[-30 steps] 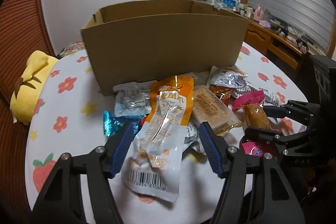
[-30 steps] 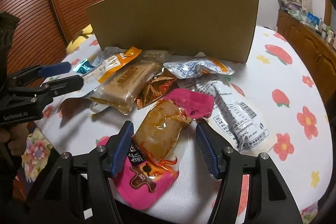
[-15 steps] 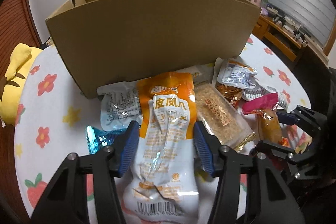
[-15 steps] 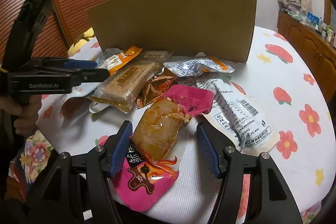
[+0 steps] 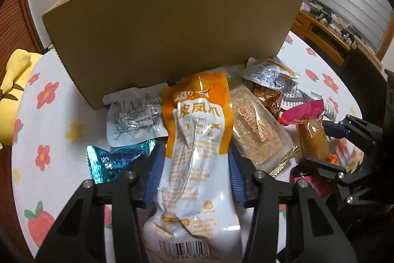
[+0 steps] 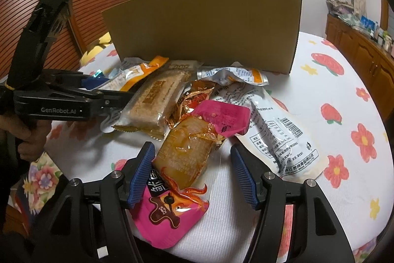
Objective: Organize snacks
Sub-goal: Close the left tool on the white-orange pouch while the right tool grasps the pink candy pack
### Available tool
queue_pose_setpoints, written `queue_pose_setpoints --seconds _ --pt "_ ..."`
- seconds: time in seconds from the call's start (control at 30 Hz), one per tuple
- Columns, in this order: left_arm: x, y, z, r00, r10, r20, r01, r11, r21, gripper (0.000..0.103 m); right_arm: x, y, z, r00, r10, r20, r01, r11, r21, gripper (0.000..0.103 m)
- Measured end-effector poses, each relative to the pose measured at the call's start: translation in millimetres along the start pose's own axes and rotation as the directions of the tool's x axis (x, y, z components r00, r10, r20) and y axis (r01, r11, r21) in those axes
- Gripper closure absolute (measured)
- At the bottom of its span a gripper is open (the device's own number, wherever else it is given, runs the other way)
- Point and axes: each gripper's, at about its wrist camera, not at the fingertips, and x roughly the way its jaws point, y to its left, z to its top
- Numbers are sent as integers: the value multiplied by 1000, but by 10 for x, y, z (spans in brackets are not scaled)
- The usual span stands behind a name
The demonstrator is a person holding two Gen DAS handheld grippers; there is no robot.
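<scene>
The left gripper (image 5: pixel 194 174) had just been closing its jaws, now pinching the soft, slippery, light orange pouch (image 5: pixel 197 139) mid-body, cardboard box (image 5: pixel 172 28) at twelve o'clock, while the right gripper (image 6: pixel 192 176) stood released around the pink pouch (image 6: pixel 182 164).

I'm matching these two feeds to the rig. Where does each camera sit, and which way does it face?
Left wrist: on the left hand-held gripper, angled down over the orange-and-white pouch between its blue pads, facing the cardboard box; the right hand-held gripper shows at its right.
Right wrist: on the right hand-held gripper, straddling the pink pouch; the left hand-held gripper and a hand show at left.
Shared: box, both pouches, floral tablecloth.
</scene>
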Motion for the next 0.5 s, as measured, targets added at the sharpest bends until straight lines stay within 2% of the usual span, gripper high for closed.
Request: queue_pose_setpoints --seconds 0.13,0.33,0.5 --pt "-97 43 -24 1000 2 31 -2 1000 -18 57 6 -17 16 1000 7 -3 -7 1000 3 38" --pt "-242 17 -37 997 10 82 -8 1000 -29 57 4 -16 34 999 47 -8 -47 999 4 54" --pt "-330 -40 -23 993 17 114 -14 1000 -24 56 6 -5 36 999 54 -7 -54 999 4 57"
